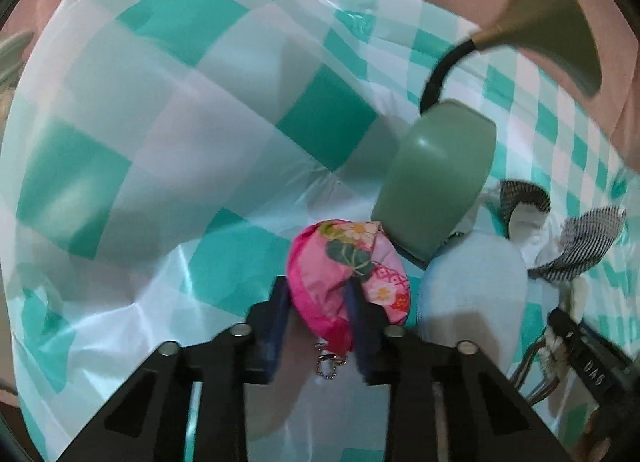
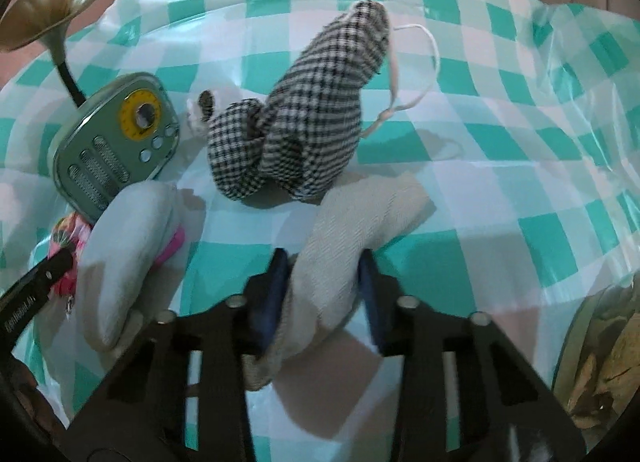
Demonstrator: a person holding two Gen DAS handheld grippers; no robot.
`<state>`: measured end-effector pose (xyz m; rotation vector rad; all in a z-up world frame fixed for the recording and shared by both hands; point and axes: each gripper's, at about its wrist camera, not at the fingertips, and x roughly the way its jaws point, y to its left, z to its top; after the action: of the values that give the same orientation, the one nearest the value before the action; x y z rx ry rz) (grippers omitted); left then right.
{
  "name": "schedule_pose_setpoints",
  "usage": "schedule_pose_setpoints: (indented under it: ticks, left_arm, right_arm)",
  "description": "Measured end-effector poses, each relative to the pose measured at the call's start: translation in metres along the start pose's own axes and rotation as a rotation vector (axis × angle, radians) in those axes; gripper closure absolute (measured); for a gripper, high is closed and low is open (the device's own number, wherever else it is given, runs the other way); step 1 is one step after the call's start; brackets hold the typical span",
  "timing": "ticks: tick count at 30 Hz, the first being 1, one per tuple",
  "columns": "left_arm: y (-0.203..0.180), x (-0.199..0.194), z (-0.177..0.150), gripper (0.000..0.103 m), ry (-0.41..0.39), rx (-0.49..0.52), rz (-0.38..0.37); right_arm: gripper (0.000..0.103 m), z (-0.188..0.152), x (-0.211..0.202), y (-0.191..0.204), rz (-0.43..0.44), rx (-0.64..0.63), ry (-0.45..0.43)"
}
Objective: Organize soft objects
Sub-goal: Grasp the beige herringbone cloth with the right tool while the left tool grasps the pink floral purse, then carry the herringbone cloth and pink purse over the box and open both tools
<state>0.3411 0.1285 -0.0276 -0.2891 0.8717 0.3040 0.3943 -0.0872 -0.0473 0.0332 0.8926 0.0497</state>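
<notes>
1. the left gripper (image 1: 322,302) is clenched on a pink floral pouch (image 1: 348,282); its blue pads (image 1: 280,318) press the pouch from both sides, and a small ball chain (image 1: 330,362) hangs below it between the jaws.
2. the right gripper (image 2: 324,286) is grasping a beige herringbone cloth pouch (image 2: 344,246), pinched between its blue pads (image 2: 276,294), with the pouch's far end lying on the teal-and-white checked tablecloth (image 2: 520,182).
3. a pale blue soft pouch (image 2: 128,246) lies between the two grippers, just beside the pink floral pouch and touching it on its left side in the right wrist view.
4. a black-and-white houndstooth fabric item (image 2: 304,122) rests toward the middle of the tablecloth, beyond the beige pouch, with a white cord (image 2: 416,74) trailing from its far end.
5. a green retro radio (image 2: 112,146) with a yellow dial stands toward the left edge of the surface in the right wrist view, right behind the pale blue pouch; a brass-coloured horn (image 2: 56,6) rises from it on a black neck.
6. at the right edge of the right wrist view, a container of dried leaves (image 2: 604,362) shows partly.
</notes>
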Motion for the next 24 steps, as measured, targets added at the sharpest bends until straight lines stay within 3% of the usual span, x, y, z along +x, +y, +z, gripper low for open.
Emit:
schedule_pose_setpoints:
  ticks: [3,8,24]
  left_arm:
    - [0.006,-0.004,-0.002,0.083,-0.008,-0.022,-0.027]
    - [0.01,-0.017,-0.009,0.087,-0.036,-0.034,-0.052]
    - [0.019,-0.045,-0.02,0.095,-0.081,-0.082,-0.125]
  right_arm:
    - [0.08,-0.003,-0.002,0.003,0.014,-0.016,-0.015]
    - [0.086,-0.005,-0.007,0.003,0.031,-0.019,-0.032]
    - [0.087,-0.01,-0.034,-0.002,0.078,-0.029,-0.072]
